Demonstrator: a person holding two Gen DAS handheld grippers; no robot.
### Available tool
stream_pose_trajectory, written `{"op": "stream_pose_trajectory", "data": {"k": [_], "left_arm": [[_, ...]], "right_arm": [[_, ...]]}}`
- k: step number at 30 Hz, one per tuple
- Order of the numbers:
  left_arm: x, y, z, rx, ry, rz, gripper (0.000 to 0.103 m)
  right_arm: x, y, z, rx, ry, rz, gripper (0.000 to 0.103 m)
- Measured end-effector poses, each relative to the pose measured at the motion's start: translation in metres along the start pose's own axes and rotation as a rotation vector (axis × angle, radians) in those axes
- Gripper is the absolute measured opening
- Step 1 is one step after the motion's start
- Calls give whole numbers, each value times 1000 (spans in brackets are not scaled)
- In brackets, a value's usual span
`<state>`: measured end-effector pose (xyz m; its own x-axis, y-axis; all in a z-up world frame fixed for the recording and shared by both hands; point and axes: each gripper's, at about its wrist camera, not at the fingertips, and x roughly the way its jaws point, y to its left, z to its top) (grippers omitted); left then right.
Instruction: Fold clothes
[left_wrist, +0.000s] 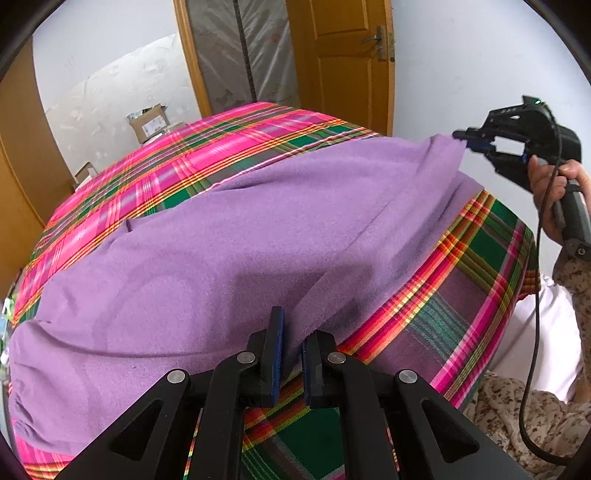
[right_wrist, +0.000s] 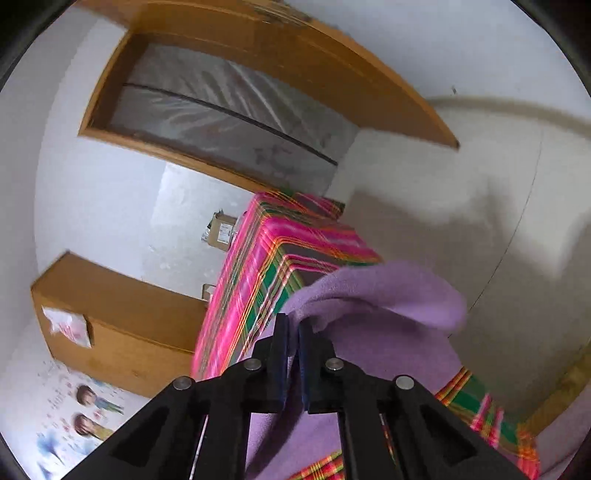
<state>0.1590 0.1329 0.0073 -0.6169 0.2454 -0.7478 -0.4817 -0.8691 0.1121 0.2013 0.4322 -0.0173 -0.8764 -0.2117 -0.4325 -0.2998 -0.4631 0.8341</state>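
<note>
both clenched on purple cloth (left_wrist: 229, 236): left tool (left_wrist: 291, 332) w/ near edge, right tool (left_wrist: 466, 142) lifting far corner over plaid surface (left_wrist: 476, 266).

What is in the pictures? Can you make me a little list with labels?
garment: purple cloth, spread on the surface
surface: bright plaid cover, pink and green
left hand-held gripper: shut on the cloth's near edge
right hand-held gripper: shut on a far corner, lifted off the cover
person: a hand holds the right tool
behind: wooden door, cardboard box

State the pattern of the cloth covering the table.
Pink, green and orange plaid on the tablecloth; clearest in the left wrist view.
</note>
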Motion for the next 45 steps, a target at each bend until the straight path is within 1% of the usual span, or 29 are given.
{"op": "stream_pose_trajectory", "data": {"k": [3, 6, 9, 11, 14, 19, 23, 25, 28, 29, 31, 33, 34, 36, 38, 42, 45], "left_arm": [[-3, 1, 1, -3, -6, -3, 8], [-4, 2, -1, -6, -5, -7, 8], [-3, 2, -2, -4, 1, -12, 8], [-2, 2, -3, -1, 3, -12, 8], [-3, 2, -4, -4, 2, -15, 9], [-3, 3, -6, -5, 3, -19, 10], [-9, 6, -7, -11, -13, -29, 12], [-14, 10, -8, -20, -21, -36, 15], [-24, 18, -10, -39, -43, -40, 18], [-28, 21, -11, -46, -52, -42, 18], [-38, 28, -12, -62, -75, -43, 21], [-47, 35, -13, -76, -94, -38, 22], [-52, 39, -14, -83, -106, -38, 25], [-62, 48, -17, -95, -129, -33, 26], [-68, 58, -21, -105, -146, 5, 26], [-68, 87, -29, -171, -125, 71, 26], [-66, 110, -36, -220, -104, 131, 26]], "right_arm": [[-13, 7, -7, -73, -16, -70, 4], [-15, -11, -12, -4, -3, -87, 4], [-6, -32, -17, 50, 30, -119, 4], [-2, -42, -19, 90, 46, -109, 4], [-4, -45, -21, 98, 45, -112, 4], [-7, -47, -23, 109, 20, -142, 4], [-15, -40, -25, 81, -41, -230, 5], [-23, -26, -25, 10, -85, -267, 5], [-30, 8, -29, -151, -140, -306, 5], [-31, 20, -31, -203, -153, -315, 5], [-24, 46, -38, -301, -154, -307, 6], [-9, 70, -49, -394, -114, -281, 8], [-2, 77, -54, -426, -98, -277, 8], [15, 94, -69, -505, -41, -252, 9], [32, 110, -84, -581, 17, -224, 9], [67, 131, -109, -670, 156, -148, 9], [85, 141, -131, -739, 235, -122, 9]]}}
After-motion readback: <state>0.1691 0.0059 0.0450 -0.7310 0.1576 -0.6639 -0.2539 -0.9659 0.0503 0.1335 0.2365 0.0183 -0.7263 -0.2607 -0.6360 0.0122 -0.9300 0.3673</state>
